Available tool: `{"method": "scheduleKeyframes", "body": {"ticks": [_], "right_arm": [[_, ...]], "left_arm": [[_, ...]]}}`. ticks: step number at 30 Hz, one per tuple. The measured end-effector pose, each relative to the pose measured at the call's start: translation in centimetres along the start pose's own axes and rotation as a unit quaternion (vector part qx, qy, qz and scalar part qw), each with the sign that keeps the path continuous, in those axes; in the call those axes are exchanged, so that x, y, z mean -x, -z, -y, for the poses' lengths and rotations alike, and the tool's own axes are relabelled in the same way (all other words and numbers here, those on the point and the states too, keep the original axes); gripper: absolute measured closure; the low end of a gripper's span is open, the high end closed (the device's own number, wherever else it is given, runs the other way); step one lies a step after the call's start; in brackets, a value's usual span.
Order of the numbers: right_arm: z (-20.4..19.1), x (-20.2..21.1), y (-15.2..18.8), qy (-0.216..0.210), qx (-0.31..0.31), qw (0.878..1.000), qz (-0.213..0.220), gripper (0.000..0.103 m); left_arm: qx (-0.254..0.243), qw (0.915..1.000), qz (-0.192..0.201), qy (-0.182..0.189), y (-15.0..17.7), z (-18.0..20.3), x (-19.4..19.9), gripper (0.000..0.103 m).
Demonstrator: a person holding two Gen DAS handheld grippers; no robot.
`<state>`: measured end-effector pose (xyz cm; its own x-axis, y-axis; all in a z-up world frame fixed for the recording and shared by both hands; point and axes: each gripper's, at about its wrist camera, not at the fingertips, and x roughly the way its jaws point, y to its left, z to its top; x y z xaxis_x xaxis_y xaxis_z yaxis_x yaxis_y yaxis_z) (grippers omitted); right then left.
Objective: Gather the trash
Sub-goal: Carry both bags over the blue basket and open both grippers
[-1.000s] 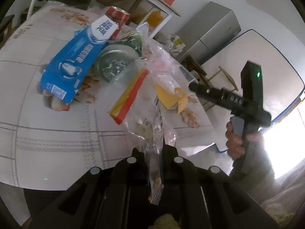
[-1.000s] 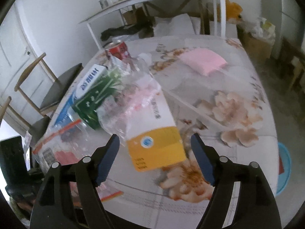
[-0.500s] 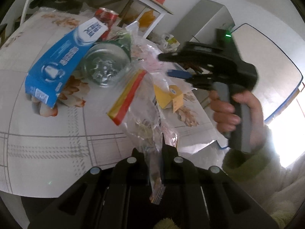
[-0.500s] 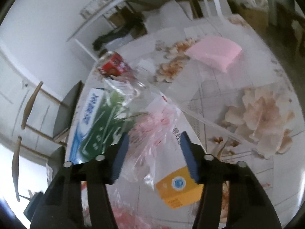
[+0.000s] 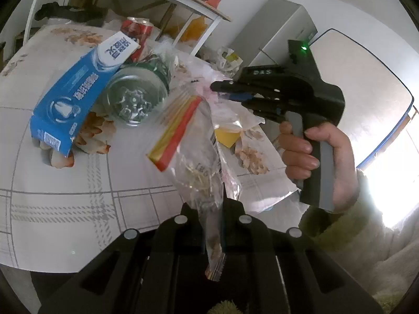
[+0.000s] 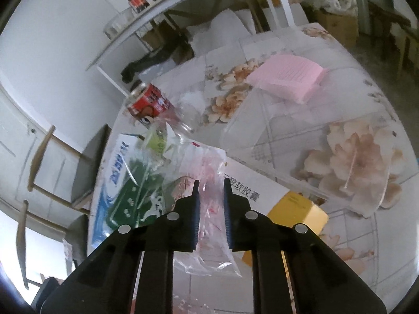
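My left gripper (image 5: 209, 204) is shut on the lower end of a clear zip bag (image 5: 199, 172) with a red and yellow strip (image 5: 175, 128), held up over the table. My right gripper (image 5: 216, 89), in a person's hand (image 5: 314, 157), reaches in from the right at the upper plastic. In the right wrist view its jaws (image 6: 211, 185) are closing, and crumpled clear film with pink print (image 6: 212, 209) fills the narrow gap and touches both pads. I cannot tell if this film is part of the zip bag.
On the floral table (image 5: 65, 209) lie a blue toothpaste box (image 5: 76, 99), a clear green-labelled bottle (image 5: 133, 102), a red can (image 6: 150, 102), a white and yellow medicine box (image 6: 296, 209), a pink pack (image 6: 288, 76) and a clear plastic tub (image 6: 314, 157). Chairs (image 6: 44, 157) stand at the left.
The right gripper came in from the right to the top of the plastic, rolled, and narrowed its jaws around the pink-printed film. The left gripper kept its hold.
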<state>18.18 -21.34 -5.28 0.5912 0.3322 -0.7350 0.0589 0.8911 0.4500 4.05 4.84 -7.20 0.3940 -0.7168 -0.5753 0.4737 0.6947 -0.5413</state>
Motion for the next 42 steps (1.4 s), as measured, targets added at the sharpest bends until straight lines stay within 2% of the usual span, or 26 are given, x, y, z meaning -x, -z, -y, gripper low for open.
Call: {"method": "scheduleKeyframes", "body": {"ticks": [7, 12, 16, 20, 26, 31, 35, 38, 42], "right_arm": [[1.4, 4.3, -0.1, -0.039, -0.012, 0.998, 0.042, 0.090], [3.7, 8.3, 0.0, -0.048, -0.032, 0.995, 0.084, 0.090], [6.5, 12.2, 0.7, -0.040, -0.053, 0.990, 0.125, 0.090], [11.2, 16.7, 1.7, 0.002, -0.088, 0.981, 0.173, 0.090], [19.8, 21.3, 4.2, 0.081, -0.168, 0.961, 0.206, 0.089], [26.6, 21.3, 6.4, 0.119, -0.240, 0.945, 0.189, 0.089], [32.3, 19.4, 8.0, 0.140, -0.299, 0.932, 0.152, 0.089], [36.3, 17.3, 8.9, 0.148, -0.338, 0.921, 0.123, 0.089], [40.6, 15.7, 9.1, 0.167, -0.375, 0.906, 0.106, 0.086]], "left_arm": [[-0.029, 0.9994, 0.018, 0.002, -1.1, 2.0, 0.9, 0.096], [-0.054, 0.9981, 0.020, 0.019, -2.8, 4.1, 0.5, 0.096], [-0.085, 0.9954, 0.014, 0.041, -5.2, 6.7, -1.0, 0.096], [-0.114, 0.9908, -0.014, 0.072, -8.1, 9.8, -4.5, 0.096], [-0.138, 0.9818, -0.093, 0.092, -12.1, 15.1, -12.7, 0.096], [-0.167, 0.9664, -0.162, 0.111, -14.2, 20.8, -21.1, 0.095], [-0.210, 0.9475, -0.221, 0.097, -13.3, 25.4, -29.1, 0.095], [-0.229, 0.9336, -0.266, 0.074, -12.1, 27.4, -35.2, 0.095], [-0.247, 0.9204, -0.300, 0.047, -10.5, 29.6, -41.4, 0.095]]}}
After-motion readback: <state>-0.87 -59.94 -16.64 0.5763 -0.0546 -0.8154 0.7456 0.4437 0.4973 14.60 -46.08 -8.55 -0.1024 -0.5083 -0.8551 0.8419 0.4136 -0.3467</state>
